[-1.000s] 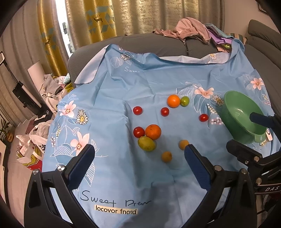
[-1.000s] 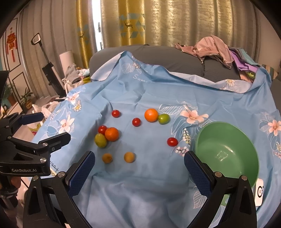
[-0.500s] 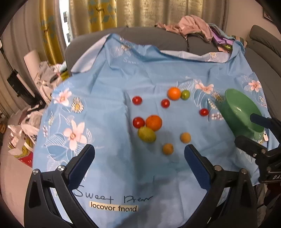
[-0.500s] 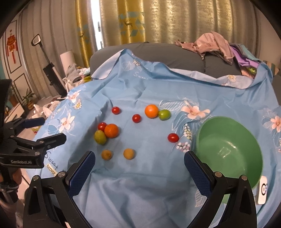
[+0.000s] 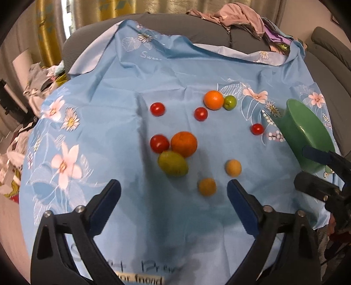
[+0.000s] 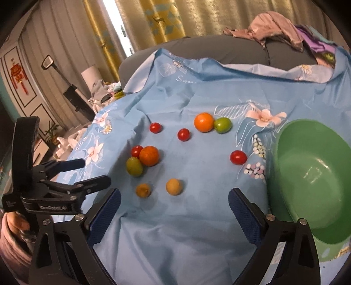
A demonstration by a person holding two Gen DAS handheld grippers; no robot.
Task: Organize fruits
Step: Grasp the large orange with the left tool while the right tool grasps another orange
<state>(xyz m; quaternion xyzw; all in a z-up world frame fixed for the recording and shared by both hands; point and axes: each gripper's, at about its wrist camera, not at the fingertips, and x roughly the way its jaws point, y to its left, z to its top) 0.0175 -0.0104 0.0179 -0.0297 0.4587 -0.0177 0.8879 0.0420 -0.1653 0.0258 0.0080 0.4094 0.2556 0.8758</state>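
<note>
Several fruits lie on a blue flowered cloth (image 5: pixel 109 92): two oranges (image 5: pixel 183 144) (image 5: pixel 213 100), several red tomatoes (image 5: pixel 159 143), a large green fruit (image 5: pixel 173 163), a small green fruit (image 5: pixel 229 102) and two small yellow-orange fruits (image 5: pixel 207 186) (image 5: pixel 233 167). A green bowl (image 6: pixel 324 208) stands empty at the right. My left gripper (image 5: pixel 173 195) is open and empty, just short of the large green fruit. My right gripper (image 6: pixel 174 203) is open and empty, near the small yellow fruit (image 6: pixel 174 186) and beside the bowl.
The cloth covers a grey sofa (image 6: pixel 230 48) with a heap of clothes (image 6: pixel 276 28) on its back. Curtains (image 6: pixel 164 17) hang behind. Clutter and bags lie on the floor at the left (image 5: pixel 39 74). The cloth's front edge hangs near the grippers.
Both grippers have moved forward and lower toward the fruits, which now look larger. The left one has neared the large green fruit. No fruit has moved.
</note>
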